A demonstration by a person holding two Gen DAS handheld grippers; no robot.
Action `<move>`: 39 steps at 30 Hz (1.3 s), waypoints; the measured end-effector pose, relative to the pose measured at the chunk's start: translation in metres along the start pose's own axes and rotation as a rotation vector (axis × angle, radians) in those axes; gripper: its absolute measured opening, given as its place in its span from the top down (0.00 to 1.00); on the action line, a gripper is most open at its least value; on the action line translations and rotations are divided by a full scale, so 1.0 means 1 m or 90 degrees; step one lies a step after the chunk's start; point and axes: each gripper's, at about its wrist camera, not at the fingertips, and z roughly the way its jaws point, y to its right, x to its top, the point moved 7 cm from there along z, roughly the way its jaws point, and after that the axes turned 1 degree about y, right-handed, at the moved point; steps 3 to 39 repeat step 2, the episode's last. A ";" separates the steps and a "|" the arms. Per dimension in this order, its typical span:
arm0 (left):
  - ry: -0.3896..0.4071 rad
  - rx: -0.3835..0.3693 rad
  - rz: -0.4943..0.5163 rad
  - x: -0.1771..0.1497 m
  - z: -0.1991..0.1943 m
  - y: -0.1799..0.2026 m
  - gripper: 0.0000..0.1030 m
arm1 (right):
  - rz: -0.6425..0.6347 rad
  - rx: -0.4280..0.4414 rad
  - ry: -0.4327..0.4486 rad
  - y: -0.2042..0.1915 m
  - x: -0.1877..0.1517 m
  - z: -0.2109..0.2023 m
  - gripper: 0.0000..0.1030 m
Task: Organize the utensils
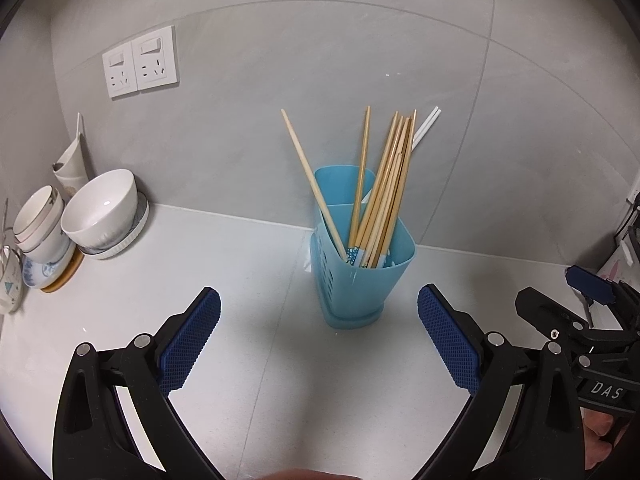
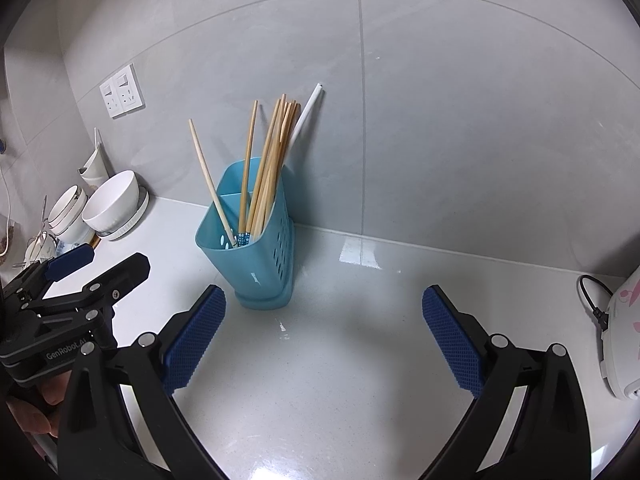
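I see the light-blue plastic utensil holder [image 1: 360, 264] standing upright on the white countertop [image 1: 200, 280], close to the grey tiled wall [image 1: 280, 80]. A partition splits it into two compartments. The front one holds a bundle of bamboo chopsticks [image 1: 384, 188], thin and pale, patterned blue tips down; one leans away from the rest. A pair of white chopsticks [image 1: 425, 127] leans out toward the wall, apparently from the rear compartment. The holder's side walls are perforated with slots [image 2: 282, 248], and its base sits in a matching blue drip tray.

My left gripper [image 1: 319, 340] hangs before the holder, jaws wide, holding nothing; its blue pads are cross-hatched. My right gripper [image 2: 324, 340] is likewise spread wide, holding nothing.

Glossy white ceramic bowls [image 1: 102, 208] are stacked on plates at the left.
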 end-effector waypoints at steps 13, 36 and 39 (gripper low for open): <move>-0.003 0.004 0.002 -0.001 0.001 -0.001 0.06 | -0.002 -0.001 0.001 0.000 0.000 -0.001 0.08; -0.003 0.004 0.002 -0.001 0.001 -0.001 0.06 | -0.002 -0.001 0.001 0.000 0.000 -0.001 0.08; -0.003 0.004 0.002 -0.001 0.001 -0.001 0.06 | -0.002 -0.001 0.001 0.000 0.000 -0.001 0.08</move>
